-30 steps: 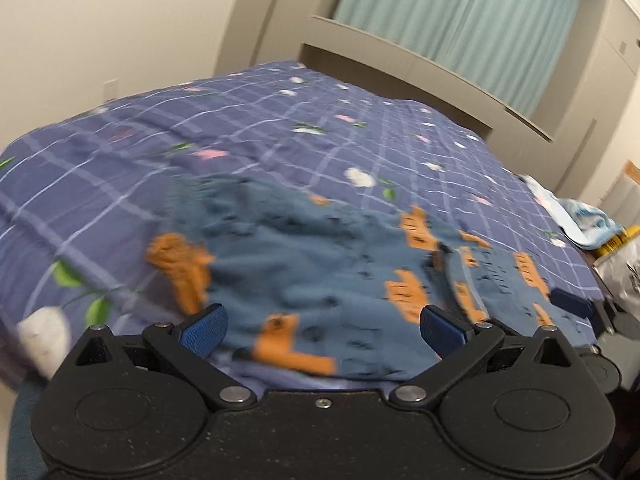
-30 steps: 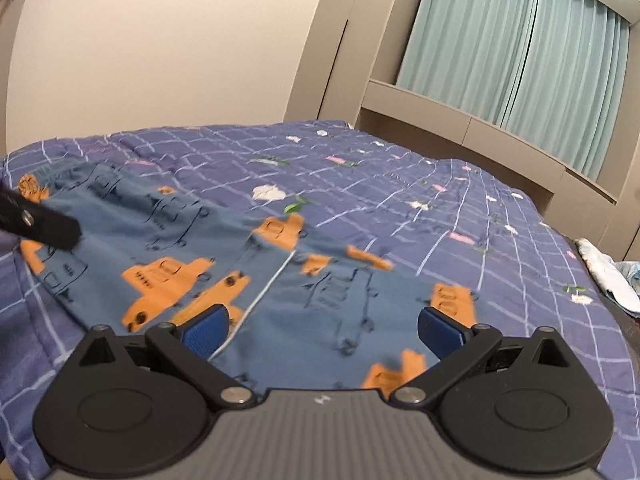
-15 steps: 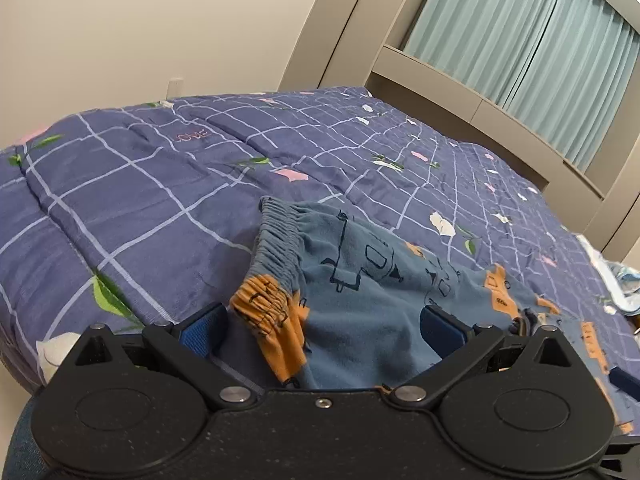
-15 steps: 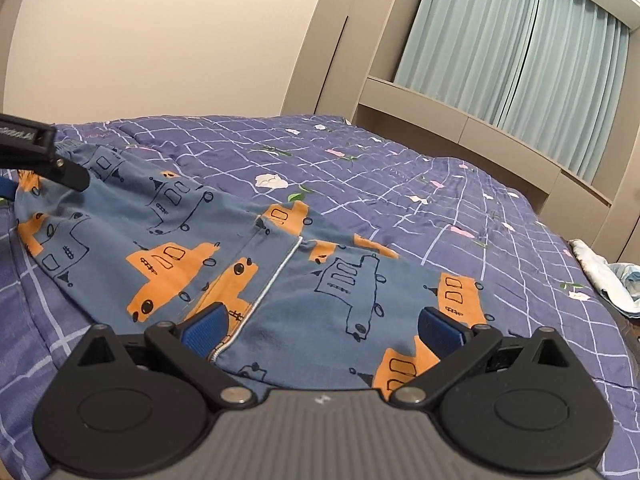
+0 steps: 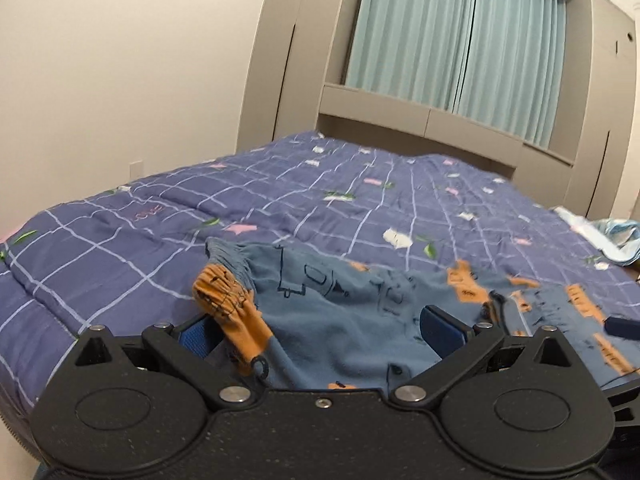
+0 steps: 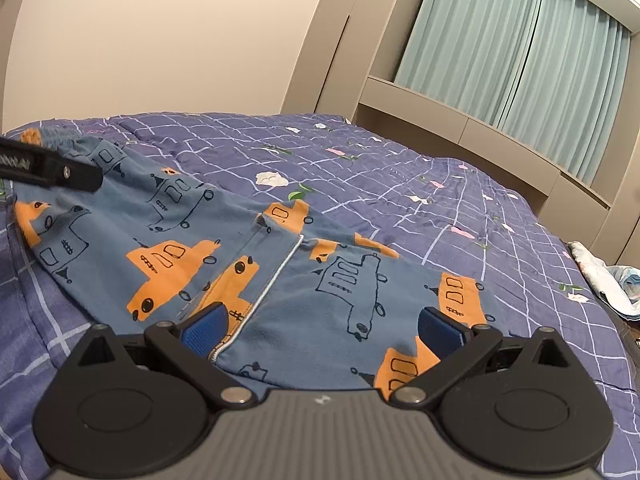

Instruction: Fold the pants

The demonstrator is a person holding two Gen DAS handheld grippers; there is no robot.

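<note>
Blue pants [image 6: 280,280] with orange vehicle print, spread on bed, waistband bunched

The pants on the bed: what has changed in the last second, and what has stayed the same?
The left gripper has swung to the waistband end of the pants and tilted up, so the bunched elastic now sits between its open jaws. The right gripper eased slightly closer over the leg end. Nothing was grasped or released. The pants stay spread flat on the purple quilt, not yet folded.

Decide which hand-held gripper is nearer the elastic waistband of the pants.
Left. The left hand-held gripper has the waistband bunched just ahead of its pads; the right hand-held gripper sits over the legs, the waistband far off at left.
</note>
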